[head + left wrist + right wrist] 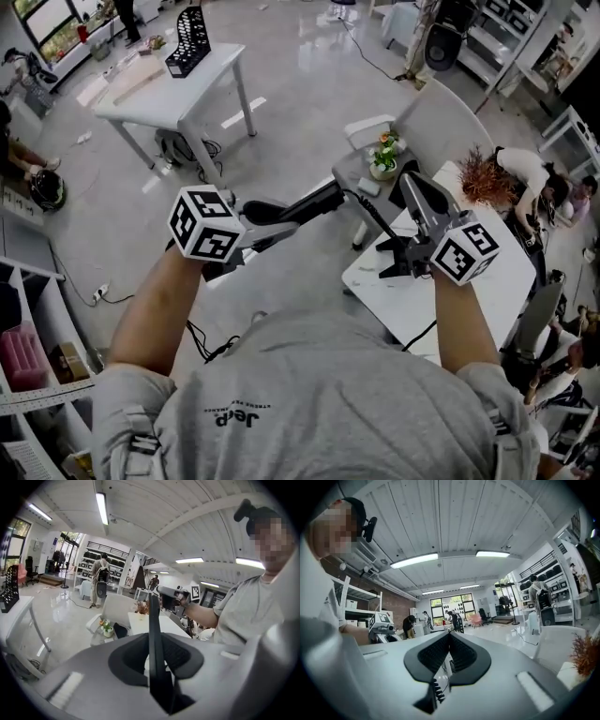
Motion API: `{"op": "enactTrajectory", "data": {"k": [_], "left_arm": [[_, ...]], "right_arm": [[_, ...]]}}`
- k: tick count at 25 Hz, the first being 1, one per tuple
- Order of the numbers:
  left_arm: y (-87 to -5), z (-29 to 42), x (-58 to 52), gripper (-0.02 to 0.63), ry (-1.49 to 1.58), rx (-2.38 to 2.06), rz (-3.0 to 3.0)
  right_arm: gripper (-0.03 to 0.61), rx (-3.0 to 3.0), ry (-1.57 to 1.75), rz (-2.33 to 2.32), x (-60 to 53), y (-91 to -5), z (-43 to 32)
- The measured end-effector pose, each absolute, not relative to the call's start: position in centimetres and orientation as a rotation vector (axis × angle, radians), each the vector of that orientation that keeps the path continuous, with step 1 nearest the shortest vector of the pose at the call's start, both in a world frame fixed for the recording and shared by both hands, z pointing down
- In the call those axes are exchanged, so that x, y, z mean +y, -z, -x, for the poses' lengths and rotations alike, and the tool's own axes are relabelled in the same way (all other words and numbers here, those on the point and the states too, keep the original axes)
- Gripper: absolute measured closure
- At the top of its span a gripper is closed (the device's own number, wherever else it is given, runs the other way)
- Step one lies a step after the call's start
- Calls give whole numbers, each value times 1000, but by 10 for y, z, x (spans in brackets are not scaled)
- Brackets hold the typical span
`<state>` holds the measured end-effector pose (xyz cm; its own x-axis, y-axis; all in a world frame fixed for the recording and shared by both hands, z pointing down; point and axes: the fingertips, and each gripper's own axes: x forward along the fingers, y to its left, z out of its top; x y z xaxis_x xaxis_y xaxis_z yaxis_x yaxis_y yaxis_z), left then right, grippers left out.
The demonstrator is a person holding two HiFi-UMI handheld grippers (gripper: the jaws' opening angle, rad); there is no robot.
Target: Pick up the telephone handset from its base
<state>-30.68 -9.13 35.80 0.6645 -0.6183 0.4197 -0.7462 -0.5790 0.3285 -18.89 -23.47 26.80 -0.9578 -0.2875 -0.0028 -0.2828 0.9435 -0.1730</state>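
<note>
My left gripper (pixel 286 217) is shut on the black telephone handset (pixel 319 198), held up in front of the person's chest. In the left gripper view the handset (pixel 153 634) shows edge-on as a thin dark slab between the jaws and reaches well past their tips. A black coiled cord (pixel 375 217) runs from the handset's far end down towards my right gripper (pixel 413 180). That gripper points away with its jaws together and nothing between the tips (pixel 450 635). A piece of the coiled cord (pixel 436 692) shows low by the jaws' root. I see no telephone base that I can make out.
A white table (pixel 394 291) lies below the right hand. Beyond it are a small round table with a flower pot (pixel 384 159) and a white chair (pixel 441 117). A person with reddish hair (pixel 511 173) leans at the right. A white table with a black rack (pixel 187 42) stands far left, and shelves (pixel 37 375) are near left.
</note>
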Motion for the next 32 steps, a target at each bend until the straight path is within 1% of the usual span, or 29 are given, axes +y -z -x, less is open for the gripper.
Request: {"op": "enactTrajectory", "data": {"k": [5, 14, 22, 32], "left_arm": [[-363, 338, -66, 477, -346, -1117, -2366], [-372, 364, -41, 477, -350, -1177, -2334], [-376, 374, -44, 476, -299, -1208, -2331], [-374, 373, -53, 477, -292, -1187, -2347]], "right_arm": [[574, 3120, 275, 357, -222, -280, 222], [574, 3203, 284, 290, -211, -310, 251], [574, 3251, 293, 286, -212, -328, 258], [574, 3253, 296, 323, -220, -330, 253]]}}
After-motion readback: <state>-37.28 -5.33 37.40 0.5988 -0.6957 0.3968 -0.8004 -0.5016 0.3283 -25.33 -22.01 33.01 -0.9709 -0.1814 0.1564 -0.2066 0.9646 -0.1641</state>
